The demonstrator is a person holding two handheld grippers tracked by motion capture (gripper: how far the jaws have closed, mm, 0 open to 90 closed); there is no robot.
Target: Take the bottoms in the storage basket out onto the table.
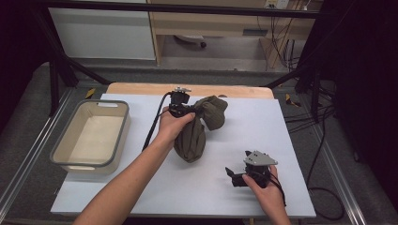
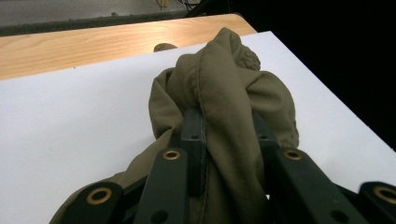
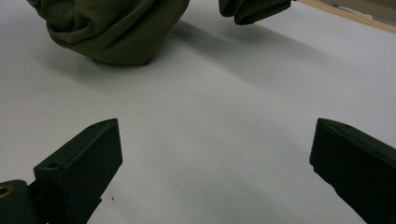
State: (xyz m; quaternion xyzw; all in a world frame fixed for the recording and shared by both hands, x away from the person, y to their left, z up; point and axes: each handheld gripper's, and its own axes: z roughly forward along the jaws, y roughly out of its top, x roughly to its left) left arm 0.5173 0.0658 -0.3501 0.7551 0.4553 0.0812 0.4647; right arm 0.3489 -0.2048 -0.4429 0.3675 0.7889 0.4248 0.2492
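above the white tabletop the left gripper, jaws pinching a bunched fold, lifts the soft, light olive cloth, which sags; the right gripper rests with jaws spread.

Left tool, held raised beyond the cloth, has its jaws clamped on it. Right tool, nearer than the cloth, rests with jaws spread wide.

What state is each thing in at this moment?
Olive cloth: bunched up, gripped and partly lifted.
Left gripper: shut on the cloth.
Right gripper: open, empty, low over the white table.
Grey bin: upright, empty.
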